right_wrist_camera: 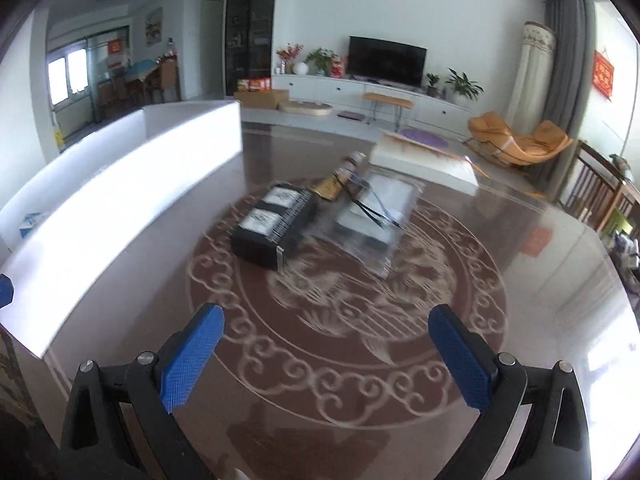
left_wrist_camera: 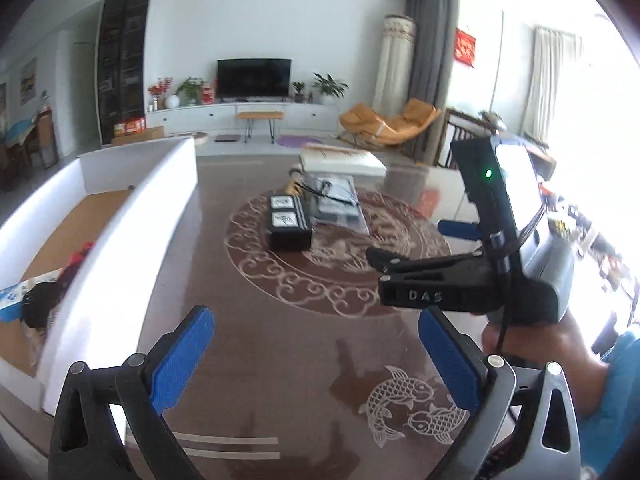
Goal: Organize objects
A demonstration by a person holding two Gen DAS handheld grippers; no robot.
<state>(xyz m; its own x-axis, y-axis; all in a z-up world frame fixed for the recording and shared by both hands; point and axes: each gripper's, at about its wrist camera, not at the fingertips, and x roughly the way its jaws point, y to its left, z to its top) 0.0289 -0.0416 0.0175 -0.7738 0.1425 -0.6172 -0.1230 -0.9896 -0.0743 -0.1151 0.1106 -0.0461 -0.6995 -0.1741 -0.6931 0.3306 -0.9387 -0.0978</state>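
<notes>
Glossy dark brown bench (right_wrist_camera: 520,280) with a pale scroll-and-fish inlay carries everything, in a bright living room. Largest is the open white cardboard box with a brown floor (left_wrist_camera: 132,216) along the left edge, a few items already inside; its tall wall is judged the main barrier to any carry from the centre. At the far side lies a flat white book-like box (right_wrist_camera: 424,160). Nearer, a clear plastic case holding papers and black cords (right_wrist_camera: 372,220) looks light but slick and easily cracked, best pinched across a short edge. Touching its left side, the black rectangular box with two white labels (right_wrist_camera: 272,224) seems stiff and heavier; its narrow width suits a grasp. A brown-gold bottle-like item (right_wrist_camera: 340,178), blurred, lies behind them. The left gripper (left_wrist_camera: 316,360) and right gripper (right_wrist_camera: 326,354) are spread wide and hold nothing.
</notes>
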